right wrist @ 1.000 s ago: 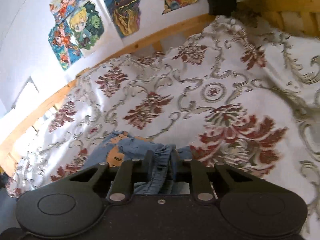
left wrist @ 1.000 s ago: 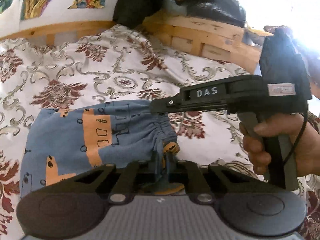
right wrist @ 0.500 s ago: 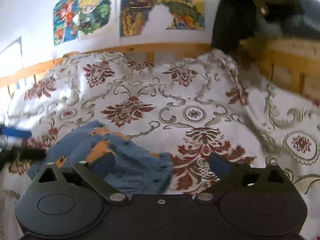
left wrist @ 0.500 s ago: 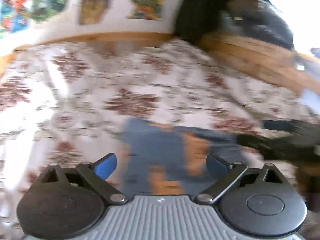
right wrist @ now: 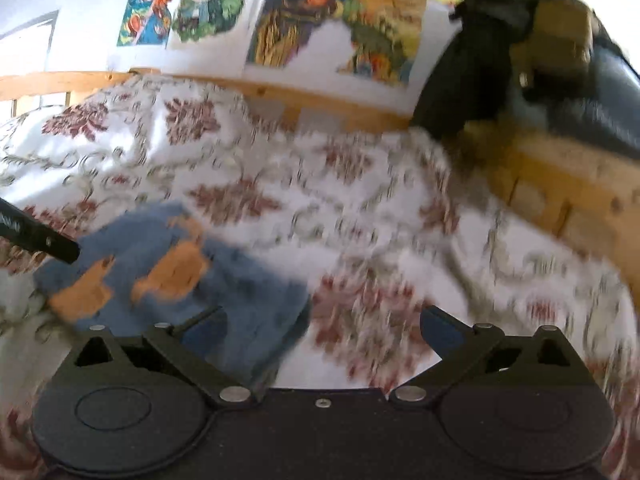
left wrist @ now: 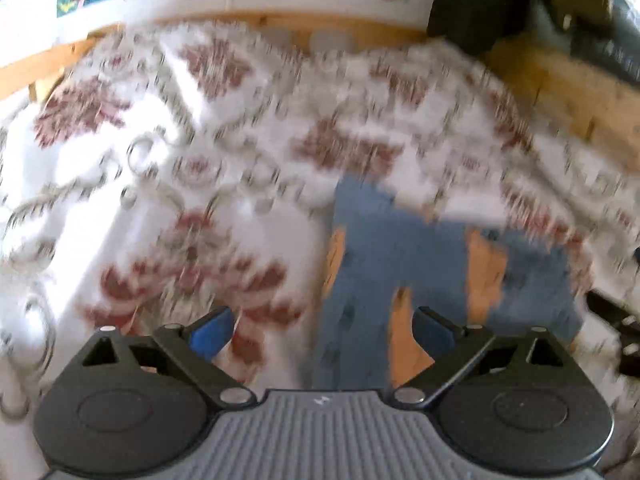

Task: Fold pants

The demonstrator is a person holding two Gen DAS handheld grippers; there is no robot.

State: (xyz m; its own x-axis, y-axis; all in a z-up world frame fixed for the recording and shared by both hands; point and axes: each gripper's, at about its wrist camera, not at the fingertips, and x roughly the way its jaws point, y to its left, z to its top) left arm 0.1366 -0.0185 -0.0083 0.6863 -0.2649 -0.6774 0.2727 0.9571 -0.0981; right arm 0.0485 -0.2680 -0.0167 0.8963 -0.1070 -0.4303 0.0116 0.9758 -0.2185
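Small blue pants [left wrist: 420, 264] with orange shapes lie folded on the floral bedspread, blurred by motion. In the left wrist view they sit ahead and to the right, with my left gripper [left wrist: 322, 330] open above their near left edge and nothing between its blue pads. In the right wrist view the pants [right wrist: 172, 276] lie at the lower left. My right gripper [right wrist: 322, 330] is open and holds nothing; its left finger overlaps the pants' near corner. A black finger of the left gripper [right wrist: 36, 236] pokes in from the left edge.
The white and maroon floral bedspread [right wrist: 360, 216] covers the bed. A wooden bed frame [right wrist: 560, 184] runs along the back and right. A dark bag [right wrist: 520, 60] sits at the far right corner. Posters [right wrist: 320, 20] hang on the wall.
Both grippers were shut on the pants' waistband a second ago; they have let go, opened wide and pulled back. The pants now lie loose on the bedspread.
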